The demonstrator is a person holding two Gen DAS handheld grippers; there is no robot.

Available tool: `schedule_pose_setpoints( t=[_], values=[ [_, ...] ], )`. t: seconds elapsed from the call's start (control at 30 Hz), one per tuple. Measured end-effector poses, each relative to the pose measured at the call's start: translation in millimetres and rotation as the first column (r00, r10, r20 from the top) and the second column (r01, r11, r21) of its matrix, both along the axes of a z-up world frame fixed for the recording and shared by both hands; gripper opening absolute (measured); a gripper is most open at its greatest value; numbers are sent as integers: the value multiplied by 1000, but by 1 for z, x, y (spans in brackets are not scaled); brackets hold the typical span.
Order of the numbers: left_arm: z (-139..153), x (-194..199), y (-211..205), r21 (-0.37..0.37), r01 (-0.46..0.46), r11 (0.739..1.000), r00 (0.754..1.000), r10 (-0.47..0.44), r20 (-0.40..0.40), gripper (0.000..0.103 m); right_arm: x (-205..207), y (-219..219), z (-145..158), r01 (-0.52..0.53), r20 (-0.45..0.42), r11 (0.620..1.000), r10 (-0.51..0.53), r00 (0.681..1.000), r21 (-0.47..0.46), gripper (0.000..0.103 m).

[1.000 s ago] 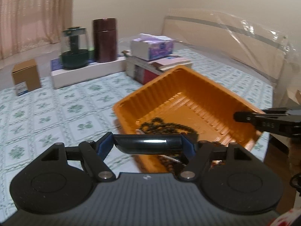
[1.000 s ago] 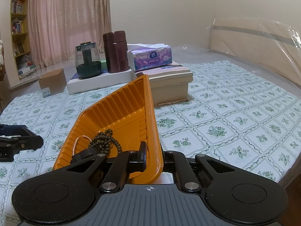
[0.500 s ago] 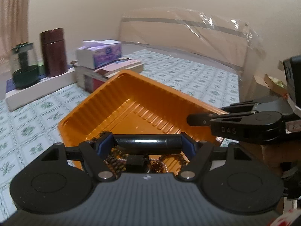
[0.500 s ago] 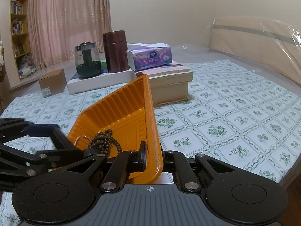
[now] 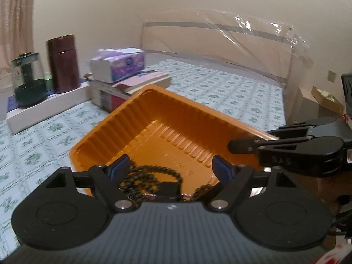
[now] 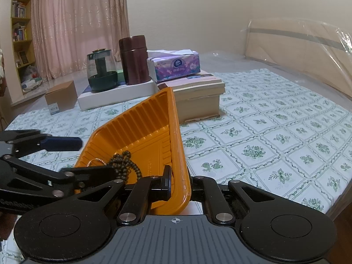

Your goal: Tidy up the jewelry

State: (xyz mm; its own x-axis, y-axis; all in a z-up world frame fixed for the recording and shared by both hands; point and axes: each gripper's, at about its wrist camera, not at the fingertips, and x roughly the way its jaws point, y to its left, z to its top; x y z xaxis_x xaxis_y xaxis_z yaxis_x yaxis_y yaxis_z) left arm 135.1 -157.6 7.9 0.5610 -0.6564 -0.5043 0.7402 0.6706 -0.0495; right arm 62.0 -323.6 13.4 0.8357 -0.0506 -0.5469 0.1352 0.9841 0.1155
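Note:
An orange ribbed tray (image 5: 176, 129) lies on the patterned bedcover, seen also in the right wrist view (image 6: 140, 129). Dark bead strands (image 5: 151, 176) and a thin pale chain (image 6: 94, 161) lie at its near end; the beads show in the right wrist view (image 6: 125, 165) too. My right gripper (image 6: 179, 180) is shut on the tray's near right rim and shows from the side in the left wrist view (image 5: 286, 149). My left gripper (image 5: 170, 166) is open, its blue-padded fingers (image 5: 120, 167) just above the beads; it enters the right wrist view from the left (image 6: 55, 151).
At the back stand a glass kettle (image 6: 101, 74), a brown canister (image 6: 133, 59) on a white box, a tissue pack (image 6: 173, 65) on stacked books, and a small cardboard box (image 6: 60, 96). A plastic-wrapped headboard (image 5: 220, 41) rises on the right.
The left gripper's jaws, earlier closed together, have opened wide. The left gripper has moved in over the tray's near end and the beads. The right gripper holds the rim still.

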Motion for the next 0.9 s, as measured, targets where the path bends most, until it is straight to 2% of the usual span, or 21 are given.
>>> schedule_pose_setpoints(
  t=[0.17, 0.33, 0.63, 0.77, 0.83, 0.9],
  values=[
    [-4, 0, 31, -3, -98, 995, 995, 98, -11, 79, -1, -1, 1, 0, 0, 1000, 0, 1000, 1, 8],
    [-8, 2, 68, -2, -219, 976, 976, 218, -20, 79, -1, -1, 1, 0, 0, 1000, 0, 1000, 2, 8],
    [-26, 10, 125, 39, -410, 911, 910, 411, -43, 79, -1, -1, 1, 2, -2, 1000, -2, 1000, 1, 8],
    [-34, 16, 135, 53, -445, 894, 893, 447, -43, 79, -1, 0, 1, 4, -4, 1000, -4, 1000, -2, 8],
    [-38, 19, 134, 54, -444, 894, 894, 447, -41, 77, -1, 0, 1, 4, -4, 1000, -4, 1000, -5, 8],
    [-43, 24, 130, 63, -437, 897, 898, 439, -37, 72, -1, -1, 1, 4, -5, 1000, -4, 1000, -5, 8]
  ],
)
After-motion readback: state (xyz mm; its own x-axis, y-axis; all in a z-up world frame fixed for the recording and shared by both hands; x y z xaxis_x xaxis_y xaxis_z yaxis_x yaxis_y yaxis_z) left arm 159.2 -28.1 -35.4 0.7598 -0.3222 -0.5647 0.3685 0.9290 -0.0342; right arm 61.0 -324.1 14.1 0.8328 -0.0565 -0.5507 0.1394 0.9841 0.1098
